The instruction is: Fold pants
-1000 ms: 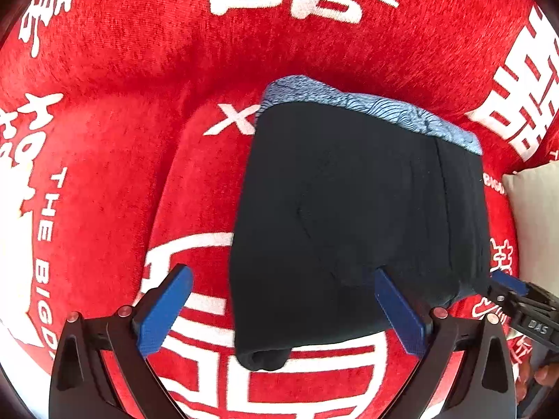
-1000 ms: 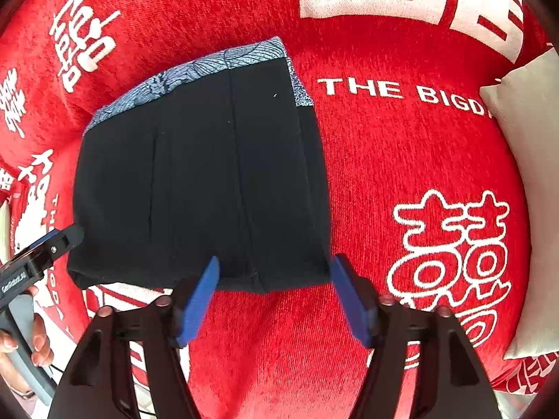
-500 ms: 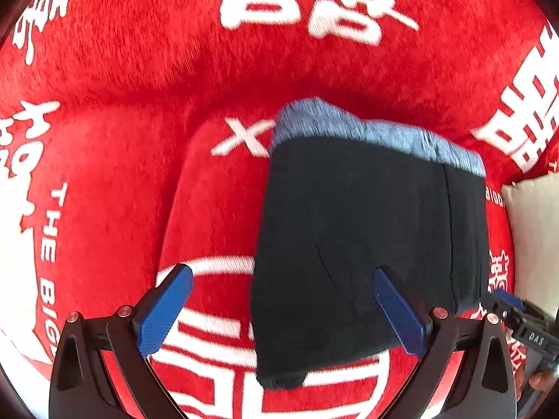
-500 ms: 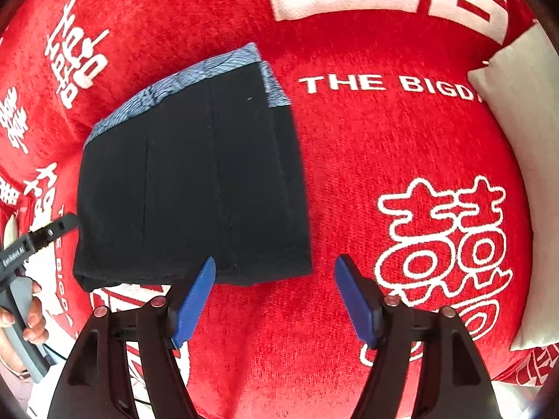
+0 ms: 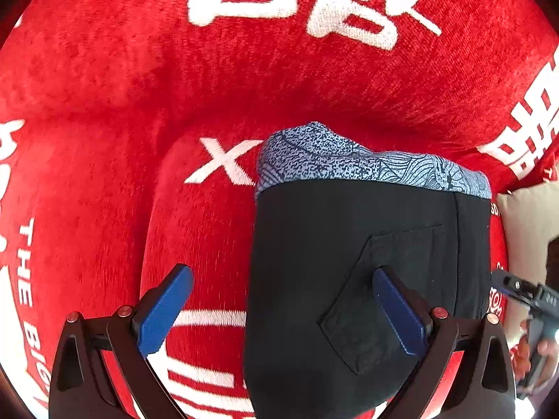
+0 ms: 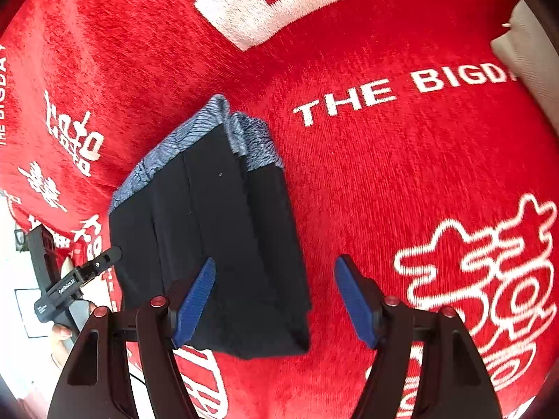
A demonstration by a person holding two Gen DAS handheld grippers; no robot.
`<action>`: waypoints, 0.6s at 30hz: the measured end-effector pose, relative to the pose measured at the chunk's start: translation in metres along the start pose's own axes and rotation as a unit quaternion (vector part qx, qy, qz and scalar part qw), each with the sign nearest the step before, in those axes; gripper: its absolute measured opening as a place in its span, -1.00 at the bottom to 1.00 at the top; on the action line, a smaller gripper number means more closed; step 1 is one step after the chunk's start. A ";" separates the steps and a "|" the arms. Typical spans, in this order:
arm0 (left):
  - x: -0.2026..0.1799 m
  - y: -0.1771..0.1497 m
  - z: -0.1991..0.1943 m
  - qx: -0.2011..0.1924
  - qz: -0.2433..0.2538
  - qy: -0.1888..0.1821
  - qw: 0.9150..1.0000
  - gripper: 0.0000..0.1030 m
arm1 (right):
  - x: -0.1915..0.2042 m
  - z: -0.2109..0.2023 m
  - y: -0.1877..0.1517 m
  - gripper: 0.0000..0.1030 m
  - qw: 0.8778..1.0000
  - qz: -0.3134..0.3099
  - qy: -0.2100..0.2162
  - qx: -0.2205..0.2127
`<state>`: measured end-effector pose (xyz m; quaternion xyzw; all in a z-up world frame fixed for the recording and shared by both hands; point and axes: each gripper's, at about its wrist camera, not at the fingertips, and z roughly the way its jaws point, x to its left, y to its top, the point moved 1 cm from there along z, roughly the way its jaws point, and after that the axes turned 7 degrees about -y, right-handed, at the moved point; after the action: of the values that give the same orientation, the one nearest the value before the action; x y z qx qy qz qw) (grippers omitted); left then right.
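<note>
Pants (image 5: 349,279) folded compact on red blanket (image 5: 139,104).
Left gripper (image 5: 283,314) and right gripper (image 6: 276,300) spread wide above, empty, apparently releasing finished fold.

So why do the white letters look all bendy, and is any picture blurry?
Left wrist view: fisheye lens curves the lettering near the edges; pants look sharp. Right wrist view: same bending, red cover slightly smeared, black corners around the round image.
</note>
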<state>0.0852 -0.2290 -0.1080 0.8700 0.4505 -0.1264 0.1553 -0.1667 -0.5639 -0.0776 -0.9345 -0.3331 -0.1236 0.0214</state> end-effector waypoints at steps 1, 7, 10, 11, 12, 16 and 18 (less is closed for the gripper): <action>0.001 0.002 0.002 0.002 0.010 -0.004 1.000 1.00 | -0.004 0.004 0.002 0.45 1.000 -0.001 0.007 0.003; 0.007 0.011 0.019 0.024 0.024 -0.046 0.998 1.00 | -0.020 0.021 0.012 0.45 0.997 -0.009 0.066 0.033; 0.005 0.015 0.030 0.033 0.030 -0.068 0.997 1.00 | -0.021 0.026 0.016 0.45 0.994 -0.015 0.097 0.040; 0.004 0.016 0.032 0.034 0.032 -0.074 0.996 1.00 | -0.020 0.028 0.017 0.45 0.993 -0.018 0.110 0.043; 0.002 0.018 0.035 0.037 0.035 -0.083 0.995 1.00 | -0.020 0.031 0.019 0.45 0.991 -0.021 0.120 0.046; -0.002 0.019 0.043 0.045 0.038 -0.103 0.993 1.00 | -0.013 0.042 0.023 0.45 0.986 -0.031 0.156 0.055; -0.003 0.020 0.047 0.050 0.035 -0.112 0.992 1.00 | -0.005 0.046 0.026 0.48 0.984 -0.034 0.165 0.057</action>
<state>0.0958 -0.2602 -0.1474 0.8721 0.3929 -0.2401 0.1657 -0.1444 -0.5812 -0.1220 -0.8866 -0.3632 -0.2576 0.1254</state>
